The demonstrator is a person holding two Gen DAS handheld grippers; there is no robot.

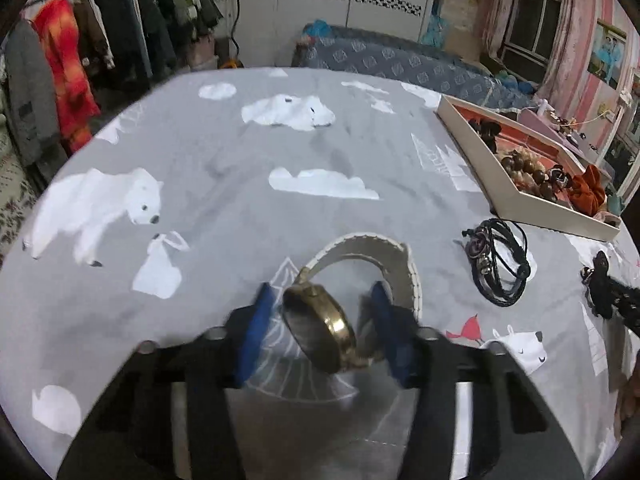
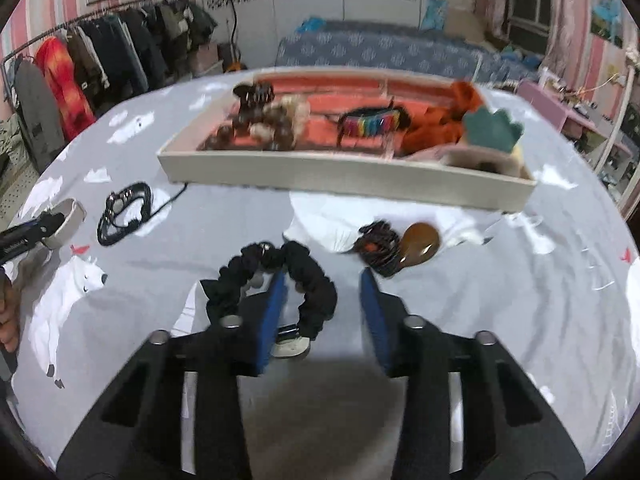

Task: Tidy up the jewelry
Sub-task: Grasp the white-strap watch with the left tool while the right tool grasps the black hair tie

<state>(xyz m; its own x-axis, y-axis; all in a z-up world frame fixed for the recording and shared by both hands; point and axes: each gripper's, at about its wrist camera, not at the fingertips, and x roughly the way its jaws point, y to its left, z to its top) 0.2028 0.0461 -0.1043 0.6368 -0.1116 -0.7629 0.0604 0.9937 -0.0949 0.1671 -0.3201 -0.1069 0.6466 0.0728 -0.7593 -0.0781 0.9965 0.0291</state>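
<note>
Now, left wrist view: everything placed against the tray.
Left gripper (image 1: pixel 320 320): blue pads spread wide, with a watch (image 1: pixel 320 328) between them; whether either pad presses it cannot be told through the blur.
Watch: gold case tilted on edge, its pale strap looping forward toward the tray.
Tray (image 1: pixel 532 204): cream wall, red floor, at the right of the grey bear-print bedsheet (image 1: pixel 224 152); wooden beads (image 1: pixel 528 168) and an orange scrunchie (image 1: pixel 588 192) lie inside.
Black cord bracelet (image 1: pixel 500 260): on the sheet just in front of the tray's near wall, between tray and watch.

Right wrist view: again placed against the tray (image 2: pixel 340 176).
Right gripper (image 2: pixel 324 316): fingers wide apart, gripping nothing; the left pad sits inside the loop of a black scrunchie (image 2: pixel 308 280), which lies on the sheet in front of the tray.
Brown hair clip (image 2: pixel 420 240): near the tray's front wall, beside a dark beaded piece (image 2: pixel 376 244).
Cord bracelet (image 2: pixel 124 212): off the tray's left front corner.
Inside the tray: a rainbow clip (image 2: pixel 372 124) near the middle, a green felt piece (image 2: pixel 492 128) at the right end.
</note>
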